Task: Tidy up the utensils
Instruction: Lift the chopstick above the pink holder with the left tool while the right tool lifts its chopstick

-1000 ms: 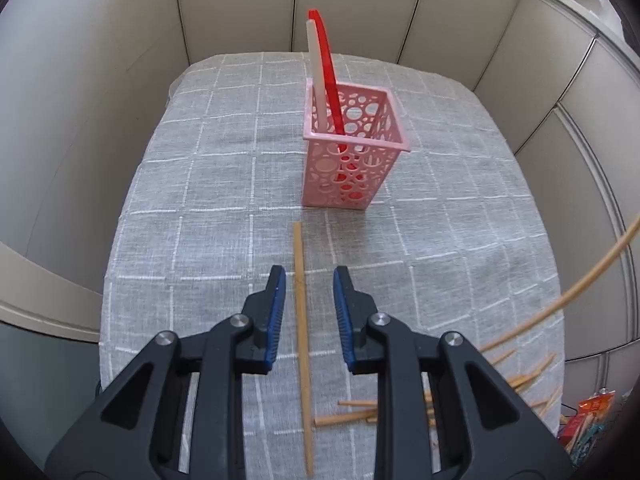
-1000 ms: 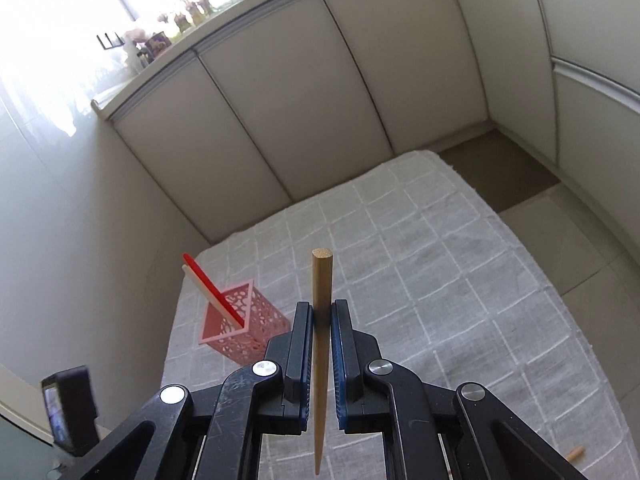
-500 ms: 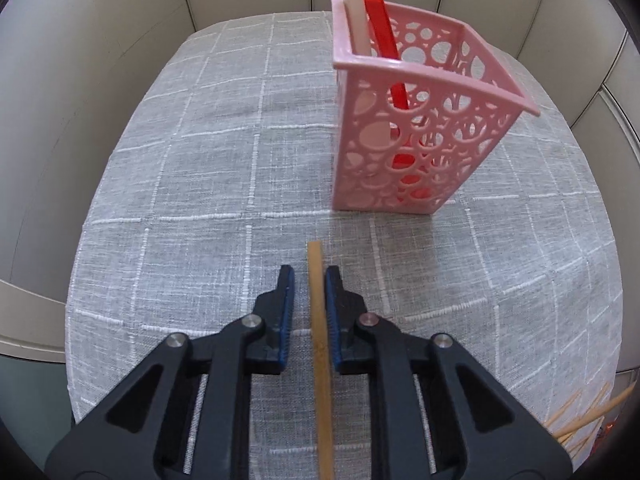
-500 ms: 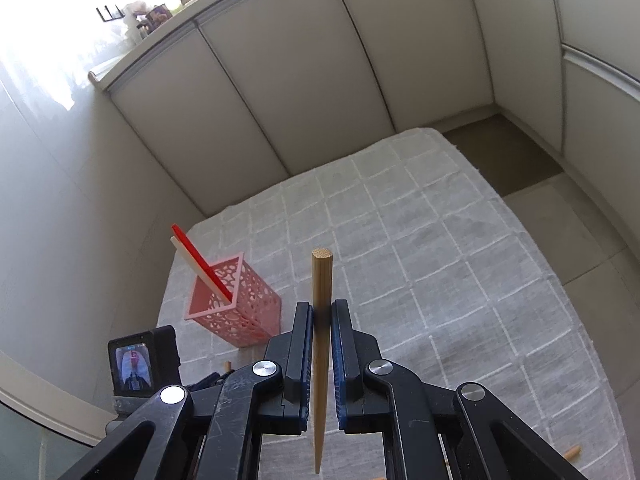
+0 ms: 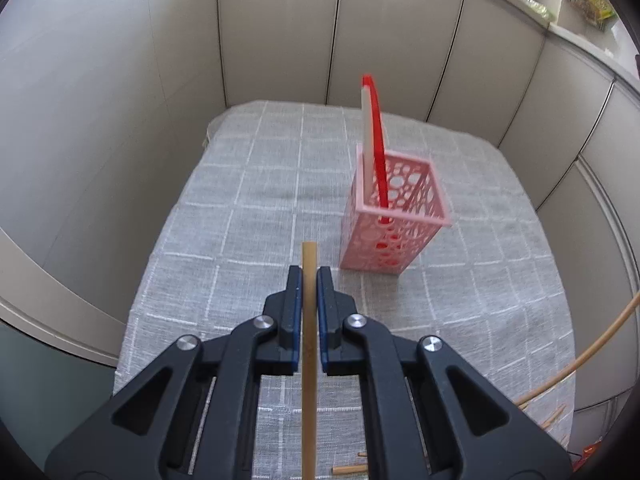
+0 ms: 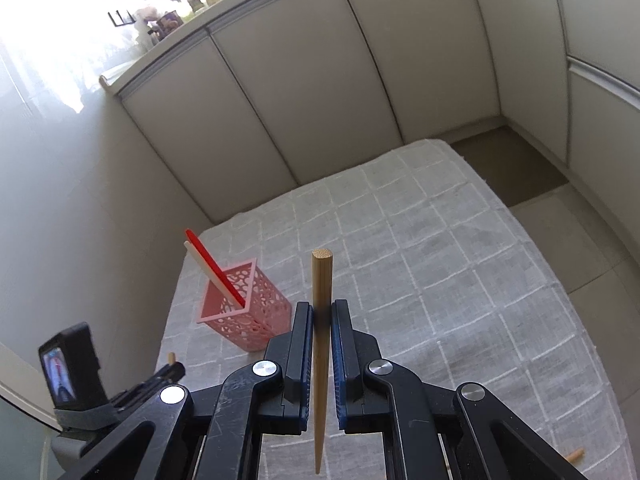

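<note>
Left gripper [image 5: 309,276]: pinching a bamboo chopstick [image 5: 309,360].
Right gripper [image 6: 321,312]: pinching another chopstick [image 6: 321,320].
Pink basket [image 5: 394,216]: upright mid-worktop, holding red and white chopsticks [image 5: 374,152].

The left wrist camera sits just behind the left gripper [image 5: 309,276], looking forward and down across the grey checked tablecloth [image 5: 256,208] toward the beige wall panels, with the pink perforated plastic basket [image 5: 394,224] near. The right wrist camera rides behind the right gripper [image 6: 320,312], higher and farther back, facing the table's far corner. Both views share the basket [image 6: 244,312] and cloth [image 6: 440,248]; the right view also catches the left gripper's own camera [image 6: 72,368].
</note>
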Motion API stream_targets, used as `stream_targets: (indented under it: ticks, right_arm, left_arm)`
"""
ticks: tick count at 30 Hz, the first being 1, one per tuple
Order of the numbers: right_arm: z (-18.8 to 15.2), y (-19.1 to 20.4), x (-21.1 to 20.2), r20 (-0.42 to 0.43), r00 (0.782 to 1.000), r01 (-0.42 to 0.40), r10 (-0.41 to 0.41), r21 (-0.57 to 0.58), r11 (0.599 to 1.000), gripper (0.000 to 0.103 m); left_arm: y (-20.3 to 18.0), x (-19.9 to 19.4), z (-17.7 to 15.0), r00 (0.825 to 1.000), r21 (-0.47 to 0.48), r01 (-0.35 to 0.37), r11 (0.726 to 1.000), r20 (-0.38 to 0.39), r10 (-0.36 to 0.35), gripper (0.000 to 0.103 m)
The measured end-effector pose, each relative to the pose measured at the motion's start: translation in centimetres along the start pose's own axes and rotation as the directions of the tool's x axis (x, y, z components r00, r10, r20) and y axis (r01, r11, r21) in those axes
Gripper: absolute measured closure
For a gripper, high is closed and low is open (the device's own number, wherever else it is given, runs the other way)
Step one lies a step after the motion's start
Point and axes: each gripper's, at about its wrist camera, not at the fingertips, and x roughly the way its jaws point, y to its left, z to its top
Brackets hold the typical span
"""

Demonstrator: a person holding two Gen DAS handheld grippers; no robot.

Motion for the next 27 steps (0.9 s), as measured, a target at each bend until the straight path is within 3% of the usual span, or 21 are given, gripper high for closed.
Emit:
stream_targets:
  ticks: [6,13,17,21,25,27]
  right_arm:
    - [0.2,1.8,-0.6,0.042,0.999,-0.018,0.019,-0.036,0.999,0.095]
    - [1.0,4.5,-0.8,0.105,0.993,-0.035,0.046,-0.106,0.994,0.095]
    - [2.0,6.0,-0.5,0.119,0.99,-0.065,0.08,-0.13,0.989,0.095]
    - [3.9,7.5,0.1,0.139,0.985,-0.075,0.099,-0.166,0.983,0.095]
    - [6.4,8.9,0.9,0.185,0.973,-0.101,0.135,-0.182,0.978,0.095]
    - [7.4,9.5,1.4,0.211,0.965,-0.113,0.155,-0.195,0.974,0.095]
  left_arm:
    - [1.4,-4.7,2.5,0.985,-0.055,0.074,0.996,0.163,-0.064,0.095]
    - [1.9,-8.3,5.5,0.94,-0.127,0.178,0.976,0.316,-0.131,0.095]
    - [1.7,-8.9,7.4,0.908,-0.118,0.227,0.967,0.385,-0.167,0.095]
    - [0.7,-9.4,9.7,0.857,-0.06,0.268,0.961,0.47,-0.21,0.095]
    - [-0.4,-9.4,10.9,0.767,0.028,0.265,0.964,0.599,-0.229,0.095]
    - [-1.0,-8.6,11.5,0.751,0.054,0.241,0.969,0.622,-0.221,0.095]
